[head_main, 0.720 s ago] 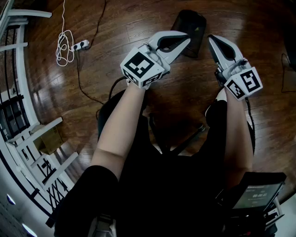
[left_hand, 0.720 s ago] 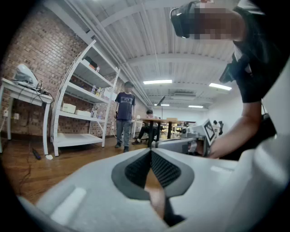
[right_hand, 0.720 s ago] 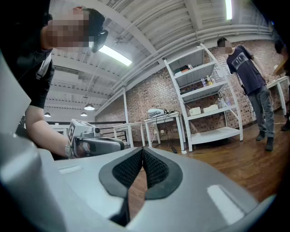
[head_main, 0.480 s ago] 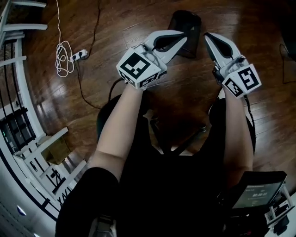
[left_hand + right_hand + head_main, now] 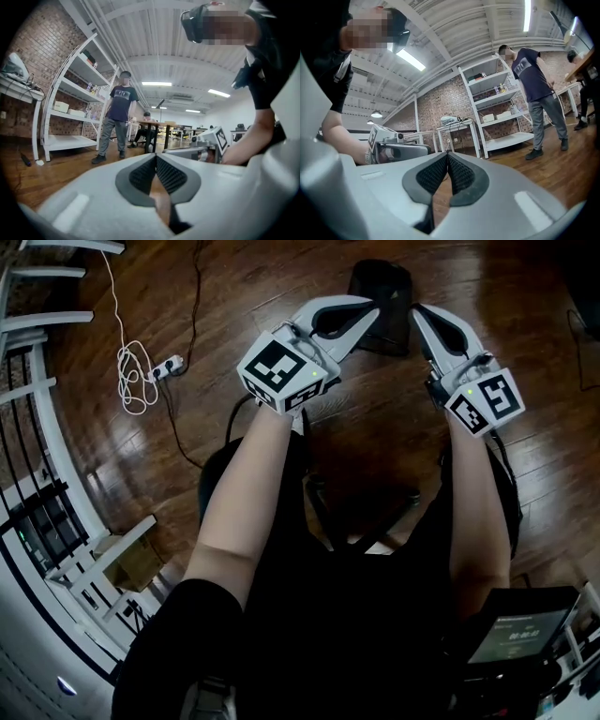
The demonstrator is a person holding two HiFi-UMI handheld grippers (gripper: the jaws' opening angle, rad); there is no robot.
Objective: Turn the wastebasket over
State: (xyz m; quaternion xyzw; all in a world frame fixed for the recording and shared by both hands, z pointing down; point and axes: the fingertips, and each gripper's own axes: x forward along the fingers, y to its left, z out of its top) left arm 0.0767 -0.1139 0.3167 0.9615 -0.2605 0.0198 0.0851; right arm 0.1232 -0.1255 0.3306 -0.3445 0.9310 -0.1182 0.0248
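Note:
The black wastebasket [image 5: 386, 292] stands on the dark wooden floor at the top centre of the head view; which way up it is I cannot tell. My left gripper [image 5: 371, 307] is held out level in front of me, its tip over the basket's lower left side. My right gripper [image 5: 418, 309] points forward just right of the basket. Neither gripper view shows the basket. In the left gripper view the left gripper [image 5: 155, 157] is shut on nothing, pads meeting at the tip. The right gripper [image 5: 447, 154] is likewise shut and empty in the right gripper view.
A white power strip with a coiled cable [image 5: 141, 367] lies on the floor at the left, beside a white rack [image 5: 47, 474] and a cardboard box [image 5: 131, 563]. A person [image 5: 117, 117] stands by white shelves [image 5: 70, 93] across the room. A small screen [image 5: 520, 634] sits at my lower right.
Both grippers have crept forward, so their tips now reach the wastebasket in the head view. The head view has shifted; the power strip and the rack have slid downward.

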